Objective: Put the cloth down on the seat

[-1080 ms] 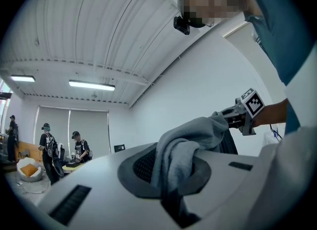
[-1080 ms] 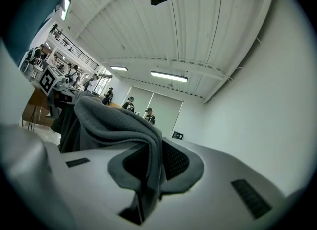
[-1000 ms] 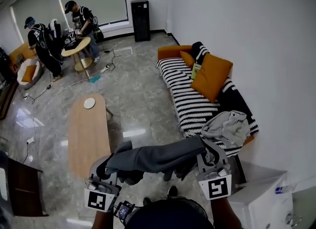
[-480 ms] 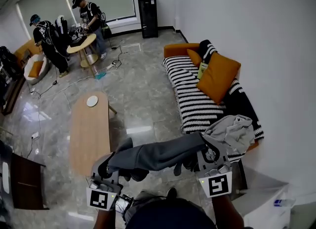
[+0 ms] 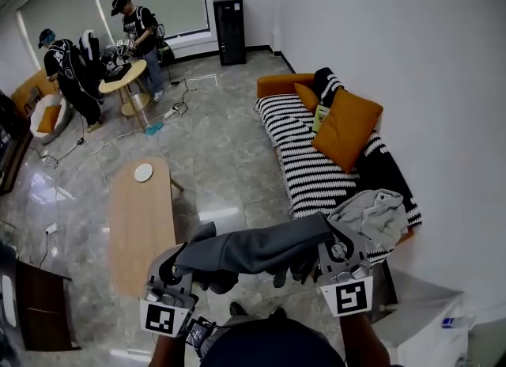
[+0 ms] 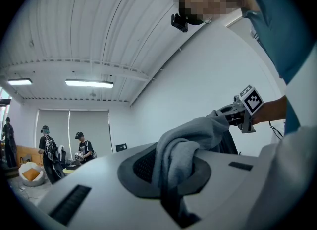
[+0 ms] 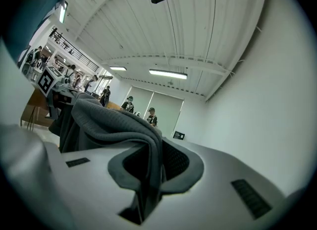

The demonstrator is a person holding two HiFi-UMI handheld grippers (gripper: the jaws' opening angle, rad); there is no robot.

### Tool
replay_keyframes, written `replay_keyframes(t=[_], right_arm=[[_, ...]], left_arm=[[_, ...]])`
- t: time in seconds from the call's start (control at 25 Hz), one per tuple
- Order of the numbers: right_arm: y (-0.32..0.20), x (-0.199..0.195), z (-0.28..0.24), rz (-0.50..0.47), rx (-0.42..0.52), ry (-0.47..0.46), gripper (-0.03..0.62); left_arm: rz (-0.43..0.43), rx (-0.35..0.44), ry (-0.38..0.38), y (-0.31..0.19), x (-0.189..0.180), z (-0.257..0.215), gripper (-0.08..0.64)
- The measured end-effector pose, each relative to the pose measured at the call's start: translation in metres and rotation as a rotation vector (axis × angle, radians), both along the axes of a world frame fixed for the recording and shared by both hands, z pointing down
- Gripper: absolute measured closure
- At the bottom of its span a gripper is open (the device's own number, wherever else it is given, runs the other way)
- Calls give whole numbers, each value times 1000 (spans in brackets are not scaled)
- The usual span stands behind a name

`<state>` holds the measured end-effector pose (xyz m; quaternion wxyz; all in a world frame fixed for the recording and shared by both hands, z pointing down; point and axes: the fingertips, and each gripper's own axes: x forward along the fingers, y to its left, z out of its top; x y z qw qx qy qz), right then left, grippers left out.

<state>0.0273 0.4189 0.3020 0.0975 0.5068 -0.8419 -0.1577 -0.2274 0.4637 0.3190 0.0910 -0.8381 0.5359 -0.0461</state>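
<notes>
**Left gripper** (image 6: pixel 171 197): jaws clamped tight on one end of dark grey cloth (image 5: pixel 253 248).
**Right gripper** (image 7: pixel 143 194): jaws pinch other end, fabric bunched between pads.
**Cloth:** stretched in air between both grippers, above floor, short of striped sofa (image 5: pixel 304 160).
**Change over last second:** almost none. Both grips and cloth span same; sofa only drifts slightly in head view.
**Reading:** carry phase; lowering onto seat not begun.
**Note:** light grey garment (image 5: pixel 371 217) occupies near end of seat, just beyond right gripper.
</notes>
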Motion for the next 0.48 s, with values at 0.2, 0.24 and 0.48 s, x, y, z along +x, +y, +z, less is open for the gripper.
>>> replay_keyframes(t=[0.2, 0.24, 0.48], right_arm=[[-15, -27, -4, 27, 25, 0, 548], [-17, -33, -4, 32, 24, 1, 548], [-32, -55, -5, 69, 28, 6, 548]], left_arm=[[29, 19, -8, -21, -28, -3, 543], [32, 21, -2, -24, -34, -3, 543], [62, 28, 1, -42, -60, 0, 543]])
